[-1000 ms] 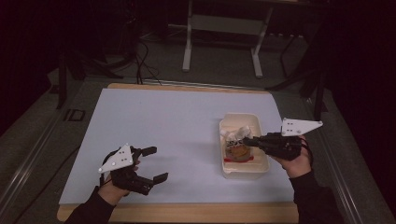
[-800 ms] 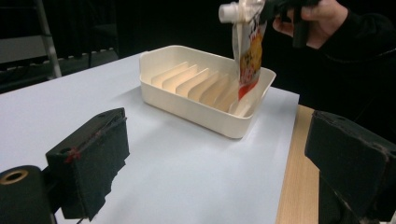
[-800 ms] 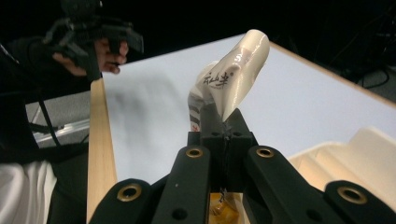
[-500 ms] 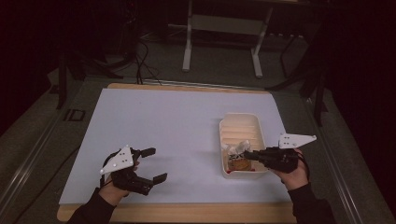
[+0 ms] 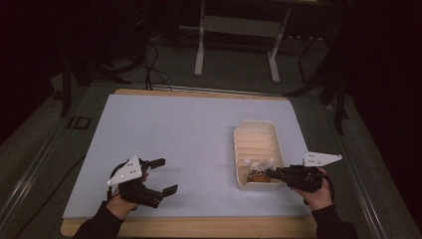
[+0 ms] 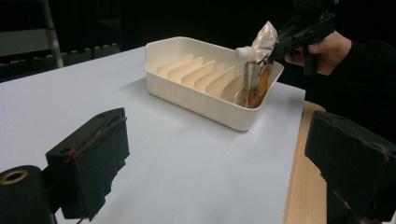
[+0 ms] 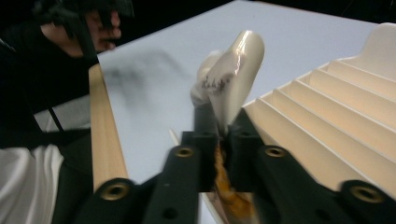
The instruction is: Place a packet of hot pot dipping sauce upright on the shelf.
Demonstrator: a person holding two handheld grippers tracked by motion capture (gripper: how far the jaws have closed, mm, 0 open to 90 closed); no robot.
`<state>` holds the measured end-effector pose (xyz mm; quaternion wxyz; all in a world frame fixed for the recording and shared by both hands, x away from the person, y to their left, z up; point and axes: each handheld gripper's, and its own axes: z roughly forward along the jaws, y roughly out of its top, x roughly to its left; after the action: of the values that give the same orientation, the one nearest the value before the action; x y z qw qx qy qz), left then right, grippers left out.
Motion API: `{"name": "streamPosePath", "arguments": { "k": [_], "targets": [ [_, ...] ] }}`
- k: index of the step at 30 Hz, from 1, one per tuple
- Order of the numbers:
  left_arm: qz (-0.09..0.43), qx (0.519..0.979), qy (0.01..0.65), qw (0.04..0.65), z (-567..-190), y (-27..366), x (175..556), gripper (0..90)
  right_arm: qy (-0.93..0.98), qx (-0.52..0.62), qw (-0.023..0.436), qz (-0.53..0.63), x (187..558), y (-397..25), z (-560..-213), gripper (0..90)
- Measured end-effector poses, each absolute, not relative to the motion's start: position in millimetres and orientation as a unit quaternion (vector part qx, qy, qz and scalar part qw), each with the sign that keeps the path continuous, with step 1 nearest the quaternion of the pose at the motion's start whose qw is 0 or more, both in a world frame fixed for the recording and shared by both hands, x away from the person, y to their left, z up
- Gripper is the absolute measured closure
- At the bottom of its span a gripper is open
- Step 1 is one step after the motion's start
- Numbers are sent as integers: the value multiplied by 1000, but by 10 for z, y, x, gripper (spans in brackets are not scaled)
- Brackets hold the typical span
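Observation:
A spouted food pouch [image 6: 258,70] with a white top and orange print stands upright in the nearest slot of a cream slotted tray [image 5: 259,137]. My right gripper [image 5: 271,174] is shut on the pouch [image 5: 257,169] near its top; in the right gripper view the jaws pinch the pouch [image 7: 233,79] between them. The tray [image 6: 196,88] has several ribbed dividers. My left gripper [image 5: 163,175] rests near the table's front left, open, with nothing between its fingers [image 6: 91,161].
A white sheet [image 5: 174,144] covers the wooden table, whose front edge [image 5: 199,226] shows bare wood. A metal stand [image 5: 236,30] and cables lie on the dark floor beyond the table.
My right gripper has drawn back toward the table's front edge, carrying the pouch from the tray's middle to its nearest slot. The left gripper has stayed put.

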<state>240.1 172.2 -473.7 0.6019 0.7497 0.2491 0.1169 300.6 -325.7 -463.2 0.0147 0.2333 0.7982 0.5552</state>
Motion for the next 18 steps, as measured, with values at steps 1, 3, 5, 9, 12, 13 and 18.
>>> {"name": "streamPosePath", "arguments": {
  "k": [1, 3, 5, 9, 12, 13, 18],
  "targets": [
    [117, 750, 250, 601, -4740, 1719, 2402, 67, 793, 239, 13, 560, 3001, -3276, -4627, 772],
    [116, 750, 249, 602, -4745, 1712, 2403, 67, 792, 249, 23, 557, 2988, -3304, -4586, 721],
    [115, 751, 246, 601, -4750, 1701, 2401, 66, 792, 250, 40, 556, 2973, -3316, -4520, 688],
    [114, 754, 244, 599, -4764, 1689, 2399, 67, 786, 246, 82, 562, 2936, -3312, -4331, 605],
    [112, 755, 245, 598, -4772, 1684, 2397, 67, 782, 240, 101, 567, 2904, -3274, -4176, 556],
    [112, 755, 245, 598, -4774, 1683, 2397, 67, 780, 242, 110, 567, 2888, -3252, -4124, 535],
    [113, 757, 243, 596, -4773, 1680, 2391, 67, 776, 240, 115, 572, 2798, -3069, -3925, 451]
  ]
}}
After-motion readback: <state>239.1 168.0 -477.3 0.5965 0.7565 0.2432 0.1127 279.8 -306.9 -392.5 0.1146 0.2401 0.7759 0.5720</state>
